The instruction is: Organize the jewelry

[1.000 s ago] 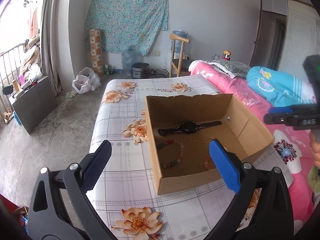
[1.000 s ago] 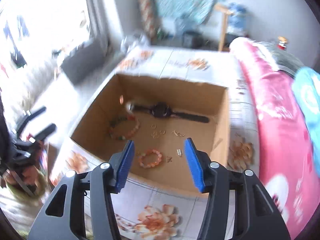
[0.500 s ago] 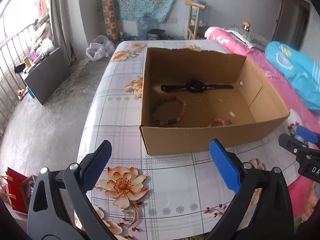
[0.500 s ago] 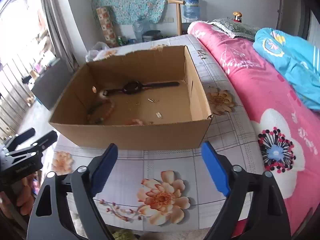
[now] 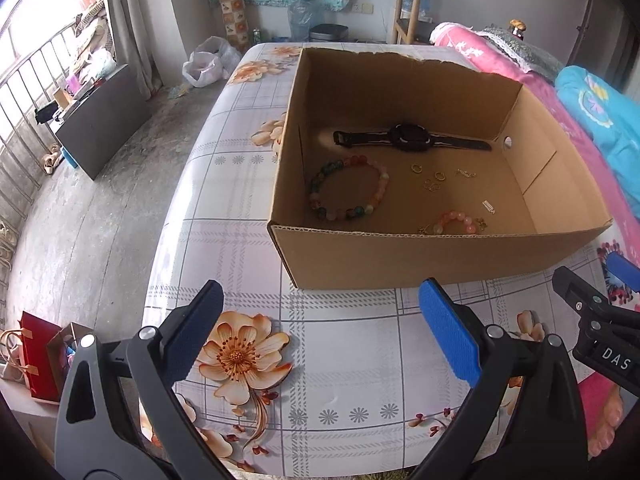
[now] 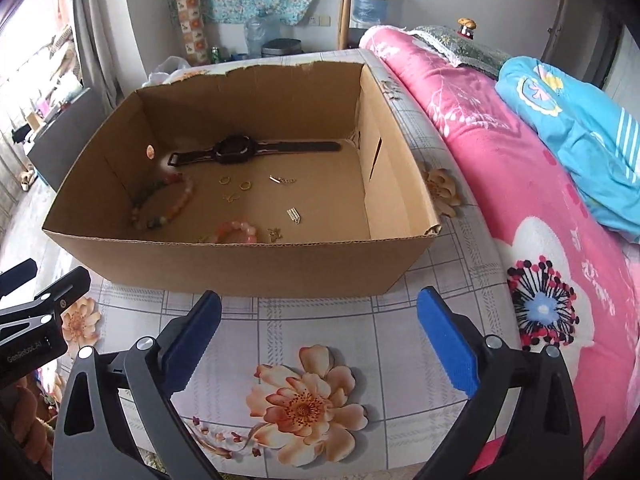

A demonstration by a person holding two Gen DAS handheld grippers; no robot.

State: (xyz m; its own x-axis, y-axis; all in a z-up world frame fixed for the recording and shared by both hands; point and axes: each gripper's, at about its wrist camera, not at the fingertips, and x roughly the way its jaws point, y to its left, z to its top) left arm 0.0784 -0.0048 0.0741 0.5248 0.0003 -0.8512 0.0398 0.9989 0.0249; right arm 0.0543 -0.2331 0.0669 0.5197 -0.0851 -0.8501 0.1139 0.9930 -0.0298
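Left wrist view, left gripper: it pointed steeply down over the near part of the table, in front of the cardboard box; its blue fingers stood wide apart and grasped nothing.
Left wrist view, box: it sat on the flowered cloth toward the right edge of the table, open at the top.
Left wrist view, jewelry: the black watch lay along the far wall of the box; the multicolour bead bracelet lay near the left wall; the pink bead bracelet lay against the near wall; the small gold rings lay in the middle of the floor.
Left wrist view, right gripper: only part of it showed at the right edge.
Right wrist view, right gripper: it was tilted down before the near wall of the box; its jaws had just been opening, now spread wide and released, with nothing between them.
Right wrist view, left gripper: part of it showed at the left edge, beside the near left corner of the box.
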